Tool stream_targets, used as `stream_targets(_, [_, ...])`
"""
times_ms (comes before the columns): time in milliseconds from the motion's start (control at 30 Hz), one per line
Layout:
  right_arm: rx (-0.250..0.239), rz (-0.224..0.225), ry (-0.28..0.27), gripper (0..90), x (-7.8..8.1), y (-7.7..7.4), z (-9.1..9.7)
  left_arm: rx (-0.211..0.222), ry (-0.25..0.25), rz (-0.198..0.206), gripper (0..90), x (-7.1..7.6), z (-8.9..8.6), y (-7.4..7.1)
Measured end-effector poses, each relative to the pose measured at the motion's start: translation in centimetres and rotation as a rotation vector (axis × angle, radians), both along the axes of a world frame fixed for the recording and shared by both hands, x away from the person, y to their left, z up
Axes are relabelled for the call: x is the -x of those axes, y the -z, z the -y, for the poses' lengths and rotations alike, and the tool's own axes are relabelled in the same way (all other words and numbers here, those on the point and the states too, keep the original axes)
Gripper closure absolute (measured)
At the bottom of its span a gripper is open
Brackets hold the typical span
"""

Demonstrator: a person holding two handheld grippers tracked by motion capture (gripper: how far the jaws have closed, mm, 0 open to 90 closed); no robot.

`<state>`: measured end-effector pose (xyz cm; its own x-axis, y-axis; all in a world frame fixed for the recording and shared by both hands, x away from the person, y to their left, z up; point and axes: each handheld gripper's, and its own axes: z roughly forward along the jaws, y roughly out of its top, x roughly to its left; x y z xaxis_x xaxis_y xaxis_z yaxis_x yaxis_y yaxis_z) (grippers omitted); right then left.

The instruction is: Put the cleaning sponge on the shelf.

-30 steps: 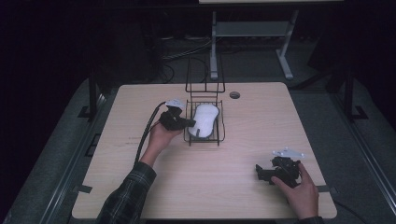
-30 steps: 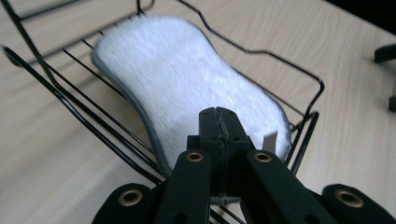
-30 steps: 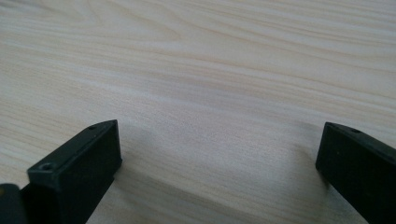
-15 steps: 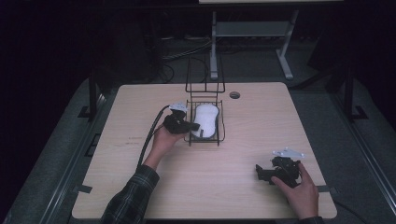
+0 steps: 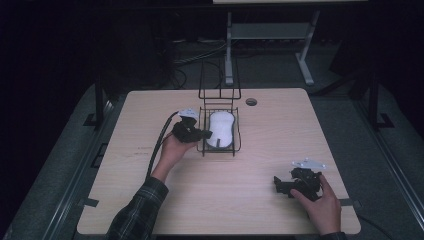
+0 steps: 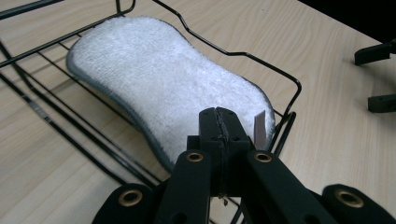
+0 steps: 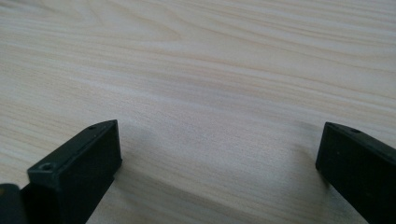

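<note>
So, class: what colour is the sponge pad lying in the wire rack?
The sponge pad is white with a grey edge, clearest in the left gripper view; the wire rack is black.

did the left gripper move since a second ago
Yes, slightly: the left gripper drew back toward the person along the wire basket edge beside the white sponge.

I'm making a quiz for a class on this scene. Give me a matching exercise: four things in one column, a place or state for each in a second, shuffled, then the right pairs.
Things:
1. white sponge
2. wire basket
3. left gripper
4. right gripper

Places or states:
A. fingers wide apart over bare wood
B. lying inside the basket
C. fingers shut together at the sponge's near end
D. standing mid-table, with a tall black handle

Pairs: 1-B, 2-D, 3-C, 4-A
</note>
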<state>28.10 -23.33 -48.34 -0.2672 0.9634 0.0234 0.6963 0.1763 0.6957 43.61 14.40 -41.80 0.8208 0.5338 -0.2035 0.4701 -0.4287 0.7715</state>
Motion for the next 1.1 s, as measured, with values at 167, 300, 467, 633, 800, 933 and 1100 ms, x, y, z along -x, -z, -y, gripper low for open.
stream_targets(167, [0.000, 0.000, 0.000, 0.0, 0.0, 0.0, 0.0, -0.022, -0.028, 0.025, 75.7, 0.7, -1.2, -0.8])
stream_targets(300, [0.000, 0.000, 0.000, 0.0, 0.0, 0.0, 0.0, -0.033, -0.059, 0.039, 63.0, 1.4, -2.2, -1.3])
stream_targets(467, [0.000, 0.000, 0.000, 0.0, 0.0, 0.0, 0.0, -0.064, -0.073, 0.050, 49.0, 2.2, -3.2, -1.5])
stream_targets(633, [0.000, 0.000, 0.000, 0.0, 0.0, 0.0, 0.0, -0.056, -0.085, 0.074, 35.9, 3.3, -4.1, -1.4])
stream_targets(800, [-0.001, 0.000, 0.001, 0.0, 0.0, 0.0, 0.0, -0.079, -0.110, 0.100, 27.3, 4.4, -4.9, -1.3])
stream_targets(933, [0.000, 0.000, 0.000, 0.0, 0.0, 0.0, 0.0, -0.105, -0.127, 0.107, 23.3, 5.4, -5.7, -1.1])
stream_targets(1100, [0.000, 0.000, 0.000, 0.0, 0.0, 0.0, 0.0, -0.126, -0.145, 0.109, 15.6, 6.4, -6.5, -0.7])
